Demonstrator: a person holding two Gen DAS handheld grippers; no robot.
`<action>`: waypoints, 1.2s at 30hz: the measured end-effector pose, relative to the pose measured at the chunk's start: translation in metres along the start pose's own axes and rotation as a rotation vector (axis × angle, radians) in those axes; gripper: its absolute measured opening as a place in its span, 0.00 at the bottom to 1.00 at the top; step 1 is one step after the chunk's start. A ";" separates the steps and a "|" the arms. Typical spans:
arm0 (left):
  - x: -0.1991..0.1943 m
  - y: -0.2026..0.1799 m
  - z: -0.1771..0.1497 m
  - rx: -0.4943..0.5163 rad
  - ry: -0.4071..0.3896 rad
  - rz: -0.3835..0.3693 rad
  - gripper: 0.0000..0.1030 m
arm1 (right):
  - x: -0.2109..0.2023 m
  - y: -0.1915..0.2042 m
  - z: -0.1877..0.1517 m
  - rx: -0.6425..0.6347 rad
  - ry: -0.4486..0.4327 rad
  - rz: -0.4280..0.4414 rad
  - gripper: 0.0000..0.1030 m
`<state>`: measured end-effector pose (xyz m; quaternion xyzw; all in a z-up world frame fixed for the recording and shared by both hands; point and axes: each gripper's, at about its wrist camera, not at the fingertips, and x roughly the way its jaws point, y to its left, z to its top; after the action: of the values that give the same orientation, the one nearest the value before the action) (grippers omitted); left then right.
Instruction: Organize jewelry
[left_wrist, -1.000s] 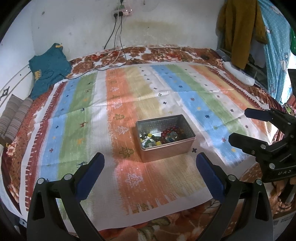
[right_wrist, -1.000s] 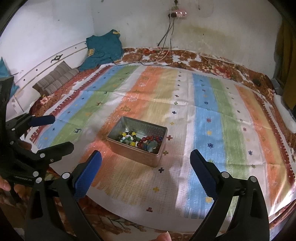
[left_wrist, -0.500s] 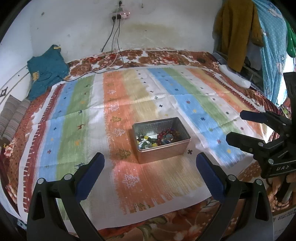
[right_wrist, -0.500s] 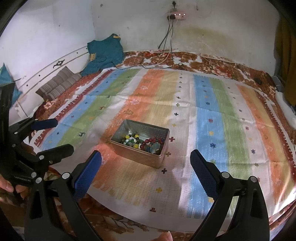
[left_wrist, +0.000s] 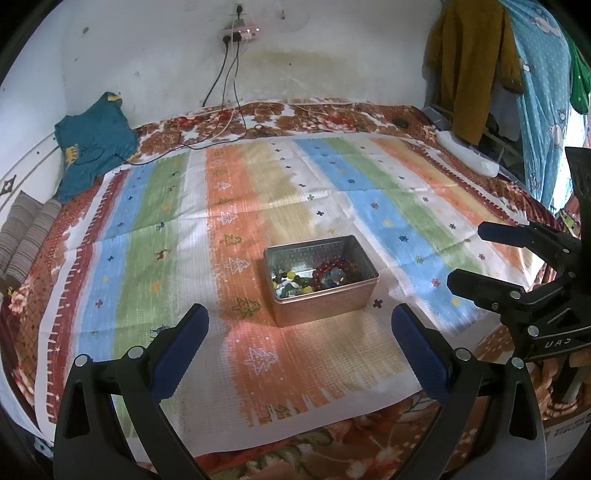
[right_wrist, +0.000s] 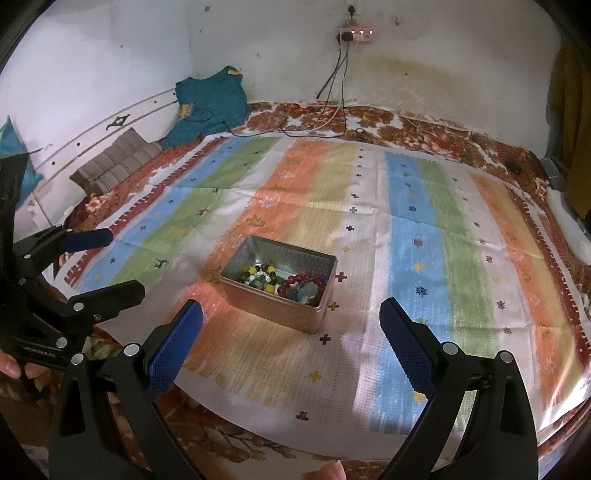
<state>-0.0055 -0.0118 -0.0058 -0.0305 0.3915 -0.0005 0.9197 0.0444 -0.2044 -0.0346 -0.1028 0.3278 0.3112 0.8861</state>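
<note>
A shiny metal tin (left_wrist: 360, 299) (right_wrist: 273, 308) sits on a striped mat spread over the bed. Inside lie beaded bracelets: a dark red one (left_wrist: 327, 271) (right_wrist: 301, 280) and a mixed yellow, green and white one (left_wrist: 290, 282) (right_wrist: 260, 275). My left gripper (left_wrist: 299, 317) hangs open above the mat's near edge, just short of the tin, with nothing between its blue pads. My right gripper (right_wrist: 291, 314) is also open and empty, facing the tin from the near right. Each gripper shows in the other's view: the right one (left_wrist: 465, 254) and the left one (right_wrist: 107, 262).
The striped mat (left_wrist: 155, 236) covers a floral bedspread (left_wrist: 332, 118). A teal garment (left_wrist: 92, 144) and a striped pillow (left_wrist: 26, 229) lie at the far left by the wall. Charger cables (left_wrist: 221, 122) trail from a wall socket. Clothes (left_wrist: 472, 62) hang at the right.
Both grippers have drifted slightly, so the tin sits a little lower left in the left wrist view and a little higher in the right wrist view. Both stay open.
</note>
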 end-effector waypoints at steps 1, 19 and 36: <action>0.000 0.000 0.000 0.000 0.000 0.000 0.94 | 0.000 0.000 0.000 0.001 -0.002 -0.001 0.94; -0.003 -0.005 0.003 -0.003 -0.005 -0.008 0.94 | -0.007 -0.003 0.000 0.015 -0.028 -0.007 0.95; -0.006 -0.009 0.004 -0.004 -0.023 -0.016 0.94 | -0.009 0.000 -0.001 0.019 -0.040 -0.009 0.95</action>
<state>-0.0061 -0.0203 0.0017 -0.0357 0.3804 -0.0068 0.9241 0.0392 -0.2091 -0.0295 -0.0894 0.3125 0.3062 0.8948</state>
